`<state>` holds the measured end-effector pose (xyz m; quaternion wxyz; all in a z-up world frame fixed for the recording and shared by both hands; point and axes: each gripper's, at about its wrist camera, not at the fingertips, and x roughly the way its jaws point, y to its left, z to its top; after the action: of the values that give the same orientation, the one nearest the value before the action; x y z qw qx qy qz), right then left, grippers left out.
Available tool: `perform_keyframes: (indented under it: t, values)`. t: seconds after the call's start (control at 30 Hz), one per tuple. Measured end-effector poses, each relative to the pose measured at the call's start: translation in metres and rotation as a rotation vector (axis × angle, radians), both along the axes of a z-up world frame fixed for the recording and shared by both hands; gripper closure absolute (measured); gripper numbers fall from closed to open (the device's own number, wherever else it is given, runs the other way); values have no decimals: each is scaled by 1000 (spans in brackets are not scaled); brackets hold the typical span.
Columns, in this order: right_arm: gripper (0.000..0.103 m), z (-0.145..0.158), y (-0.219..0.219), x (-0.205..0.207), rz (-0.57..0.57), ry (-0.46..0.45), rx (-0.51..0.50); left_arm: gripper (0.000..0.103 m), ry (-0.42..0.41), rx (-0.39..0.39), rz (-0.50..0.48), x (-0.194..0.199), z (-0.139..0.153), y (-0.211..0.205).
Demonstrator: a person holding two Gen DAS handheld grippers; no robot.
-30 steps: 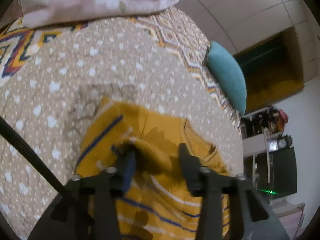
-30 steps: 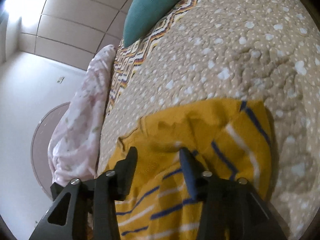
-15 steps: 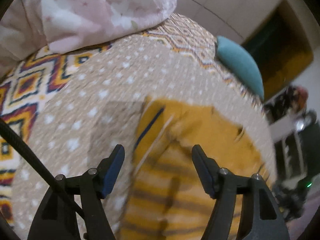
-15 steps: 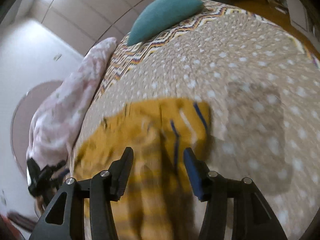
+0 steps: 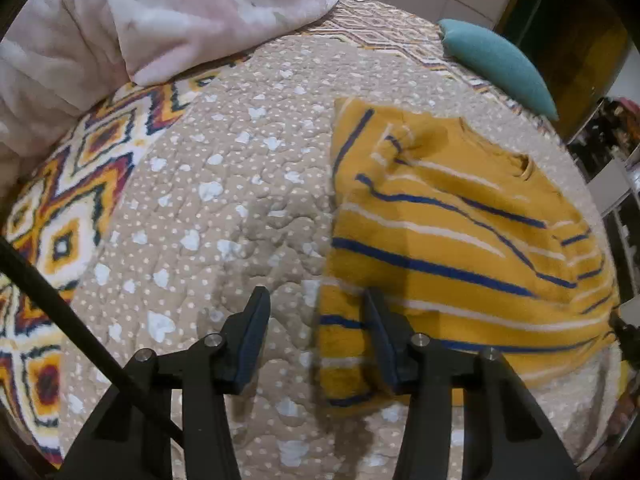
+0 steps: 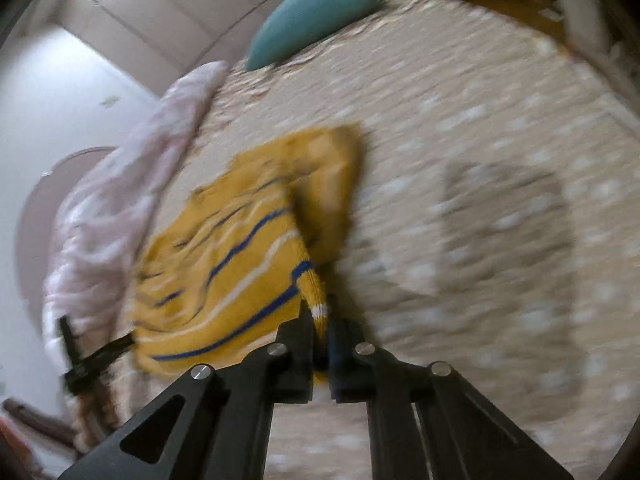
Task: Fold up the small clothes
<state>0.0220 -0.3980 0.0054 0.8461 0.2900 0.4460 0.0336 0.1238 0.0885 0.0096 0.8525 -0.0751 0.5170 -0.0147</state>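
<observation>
Two claws worked a yellow striped sweater [image 5: 448, 240] lying on the bed [image 5: 224, 184], below the teal pillow [image 5: 500, 60]. One, the left claw [image 5: 316, 336], hung with fingers apart over the sweater's near edge, gripping nothing. At the opposite side the right claw [image 6: 320, 344] was clamped on a striped hem. Folding well probably meant carrying that hem across evenly without bunching. Blur in the right view hid the sweater's far edge.
</observation>
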Motion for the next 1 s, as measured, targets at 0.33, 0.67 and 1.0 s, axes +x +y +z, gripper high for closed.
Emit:
perform_keyframes:
  t: [0.33,0.67,1.0]
  values:
    - [87,27,27,-16,5,-1,-250,46,-31,21,8,-14,-13,5]
    - [81,75,124,-15,220,-125,-396,48,-111,49,110,-76,5,22]
    - [81,43,314,59,537,-138,-455,42,-104,-30,148,-143,5,35]
